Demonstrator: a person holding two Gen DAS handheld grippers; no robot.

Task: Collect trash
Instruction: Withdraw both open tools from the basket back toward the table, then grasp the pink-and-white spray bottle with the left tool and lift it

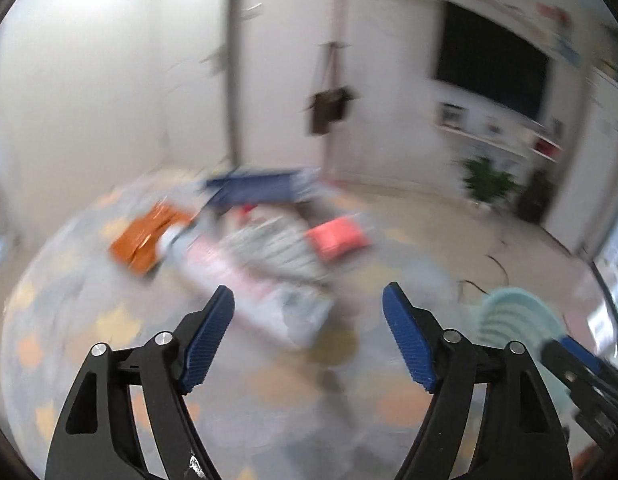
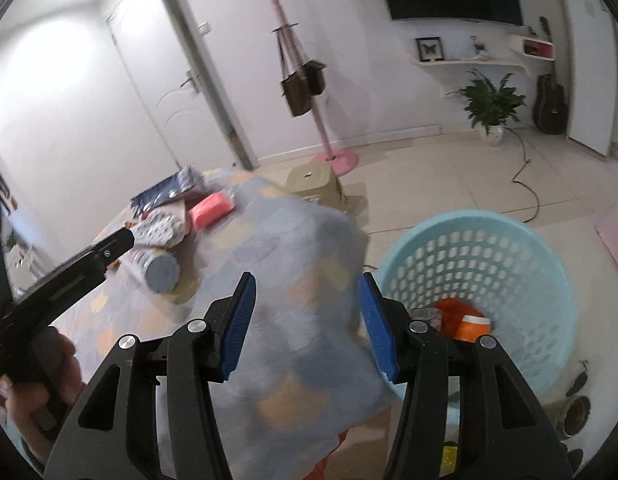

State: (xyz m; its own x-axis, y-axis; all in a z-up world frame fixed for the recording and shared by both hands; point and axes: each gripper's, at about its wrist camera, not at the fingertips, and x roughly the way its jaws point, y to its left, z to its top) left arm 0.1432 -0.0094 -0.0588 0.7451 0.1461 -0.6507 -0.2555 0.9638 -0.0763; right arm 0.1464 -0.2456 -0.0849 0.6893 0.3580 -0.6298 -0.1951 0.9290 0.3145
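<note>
Both claws hang empty over a cloth-covered worktop [image 2: 293,248] strewn with litter. The left claw [image 1: 309,336] stands wide with nothing between its blue pads; the right claw [image 2: 305,326] is about half open, over the worktop's near corner, gripping nothing.

The trash lies toward the far left of the worktop. Nearest is a can [image 2: 159,270] on its side with a pale lid facing out. It is probably light, rigid and apt to roll, so a grip across the round body looks safest. Behind it sit a dotted pouch [image 2: 161,230] and a pink packet [image 2: 211,206], both likely soft and light, easily pinched at the middle. At the far edge lies a dark blue bag [image 2: 167,190], which is thin and may crumple.

The left-wrist view, badly blurred, adds an orange wrapper [image 1: 143,240] beside the can — flimsy foil by the look of it, best nipped at an edge. The right-wrist view barely shows it.

Only the right-wrist view shows the light blue basket [image 2: 481,288] clearly — on the floor just off the worktop's right edge, with an orange item [image 2: 465,320] already inside. It also shows the hand [image 2: 33,392] carrying the left claw.
</note>
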